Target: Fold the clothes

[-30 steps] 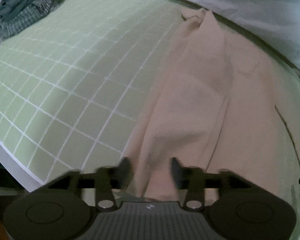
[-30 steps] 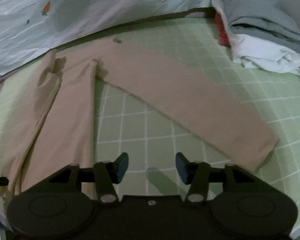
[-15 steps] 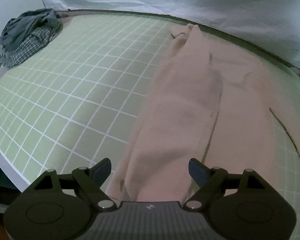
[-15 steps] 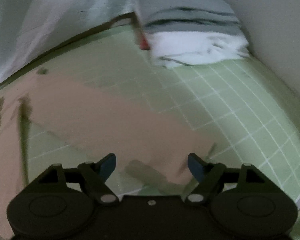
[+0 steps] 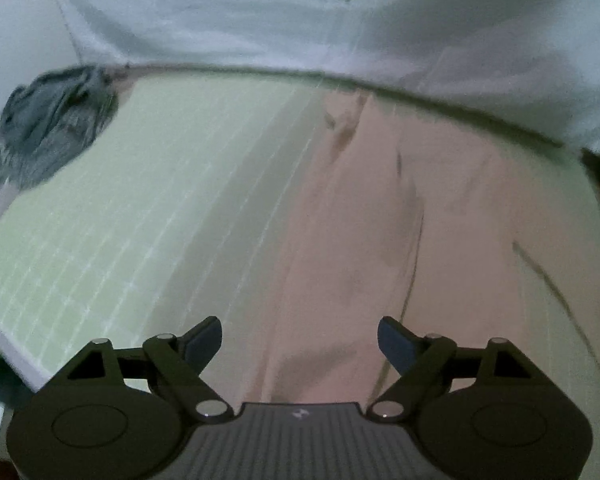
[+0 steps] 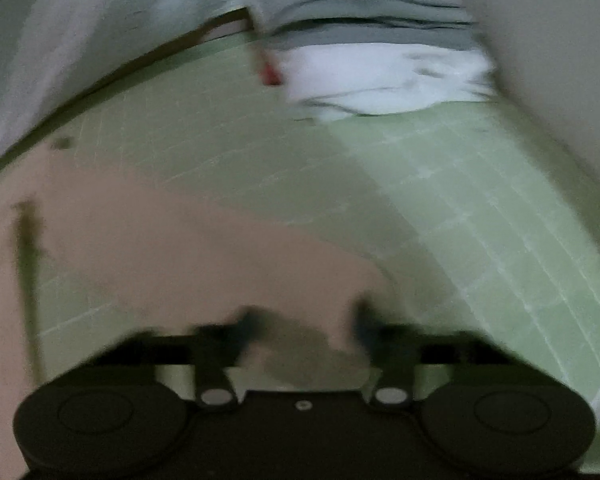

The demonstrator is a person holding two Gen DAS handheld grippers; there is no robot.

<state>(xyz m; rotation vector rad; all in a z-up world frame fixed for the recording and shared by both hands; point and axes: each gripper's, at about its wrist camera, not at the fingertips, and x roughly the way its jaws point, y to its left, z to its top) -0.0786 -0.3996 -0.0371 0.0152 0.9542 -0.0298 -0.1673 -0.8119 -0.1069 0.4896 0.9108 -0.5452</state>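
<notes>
two grippers in view, one per wrist camera. left gripper: fingers spread wide, nothing between them, nothing touched as far as the blur allows. directly ahead of and below its gap lies the pink garment, stretched lengthwise away from the tips toward the far edge of the green grid mat. bare mat sits off the left finger's side; a dark grey heap of clothes lies far out on that same side, at the mat's far corner. a pale sheet with a small orange print hangs beyond the mat.

right gripper: heavily smeared by motion. fingers stand apart with a moderate gap. the end of a long pink strip of the garment lies right at the tips; whether fabric sits inside the gap or touches the pads, cannot tell. the strip runs off to the left-finger side. ahead, far beyond the tips, a stack of folded clothes, grey over white. bare grid mat on the right-finger side.
</notes>
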